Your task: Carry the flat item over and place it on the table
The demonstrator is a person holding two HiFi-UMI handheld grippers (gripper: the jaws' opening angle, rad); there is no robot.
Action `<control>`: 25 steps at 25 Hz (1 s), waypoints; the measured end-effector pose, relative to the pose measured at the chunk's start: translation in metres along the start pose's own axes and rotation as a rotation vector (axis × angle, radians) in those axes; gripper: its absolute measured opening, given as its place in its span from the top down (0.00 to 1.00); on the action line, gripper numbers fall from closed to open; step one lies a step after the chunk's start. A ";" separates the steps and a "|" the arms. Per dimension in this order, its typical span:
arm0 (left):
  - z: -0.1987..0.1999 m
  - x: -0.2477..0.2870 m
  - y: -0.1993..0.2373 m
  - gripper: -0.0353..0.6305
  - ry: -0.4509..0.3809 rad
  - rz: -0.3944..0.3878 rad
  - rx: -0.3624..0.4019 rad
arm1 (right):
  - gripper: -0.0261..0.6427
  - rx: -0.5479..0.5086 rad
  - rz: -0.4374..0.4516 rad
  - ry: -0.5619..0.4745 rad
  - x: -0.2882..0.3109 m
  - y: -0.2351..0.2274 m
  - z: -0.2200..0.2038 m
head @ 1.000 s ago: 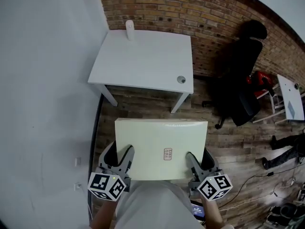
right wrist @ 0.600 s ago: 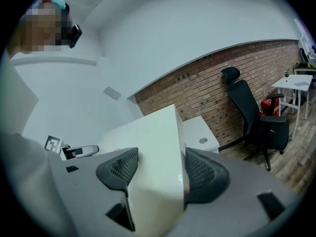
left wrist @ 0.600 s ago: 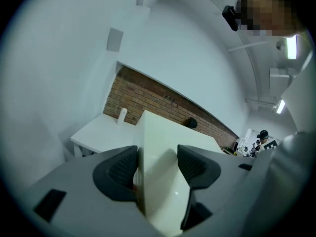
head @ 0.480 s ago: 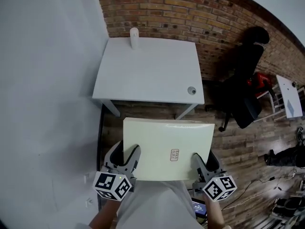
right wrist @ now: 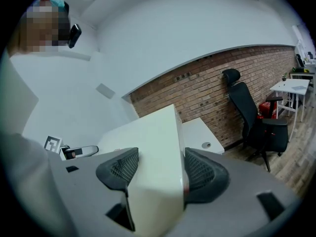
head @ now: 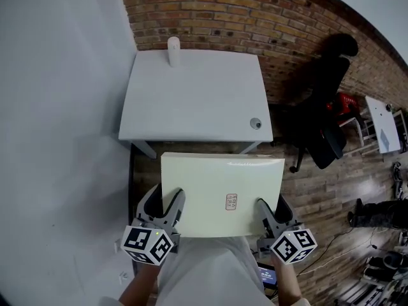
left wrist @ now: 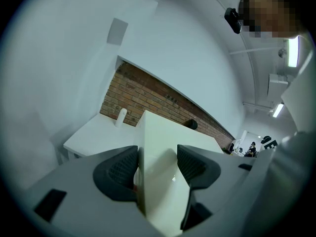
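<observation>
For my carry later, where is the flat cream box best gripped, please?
Take the box by its near long edge, from the person's side, left hand-held gripper and right hand-held gripper near the corners: thin, wide and level, it fits between jaws.

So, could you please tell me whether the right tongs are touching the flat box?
Touching. The right gripper view shows the right tongs clamped on the box, with one jaw pressed against each of its two broad faces.

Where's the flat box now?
The box is low centre in the head view, short of the white table, held by the right tool and left tool, whose jaws just closed slightly.
</observation>
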State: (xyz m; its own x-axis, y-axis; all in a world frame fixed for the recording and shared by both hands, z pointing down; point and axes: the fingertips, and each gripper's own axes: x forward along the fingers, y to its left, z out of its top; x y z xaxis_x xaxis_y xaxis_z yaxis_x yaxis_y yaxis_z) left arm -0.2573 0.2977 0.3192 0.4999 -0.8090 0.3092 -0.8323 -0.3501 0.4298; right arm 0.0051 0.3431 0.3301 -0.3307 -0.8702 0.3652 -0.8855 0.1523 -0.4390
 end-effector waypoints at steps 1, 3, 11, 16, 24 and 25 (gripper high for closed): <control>0.002 0.006 0.001 0.56 0.000 0.002 0.000 | 0.53 0.000 0.001 0.001 0.005 -0.003 0.003; 0.006 0.021 0.004 0.56 0.004 0.005 0.000 | 0.53 0.003 -0.003 0.006 0.018 -0.010 0.009; 0.041 0.122 0.004 0.56 0.031 0.009 0.024 | 0.53 0.047 -0.008 0.006 0.089 -0.065 0.061; 0.069 0.197 0.002 0.56 0.055 0.031 0.024 | 0.53 0.071 0.001 0.024 0.145 -0.107 0.103; 0.106 0.300 -0.007 0.56 0.082 0.071 0.024 | 0.53 0.113 0.022 0.054 0.217 -0.169 0.167; 0.109 0.309 -0.009 0.56 0.081 0.077 0.023 | 0.53 0.114 0.029 0.057 0.223 -0.175 0.174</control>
State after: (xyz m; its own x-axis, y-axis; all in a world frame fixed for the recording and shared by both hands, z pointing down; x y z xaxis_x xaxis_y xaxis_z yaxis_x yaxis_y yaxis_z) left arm -0.1217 -0.0008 0.3182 0.4509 -0.7934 0.4088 -0.8740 -0.2997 0.3825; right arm 0.1429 0.0409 0.3457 -0.3763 -0.8378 0.3955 -0.8336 0.1198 -0.5391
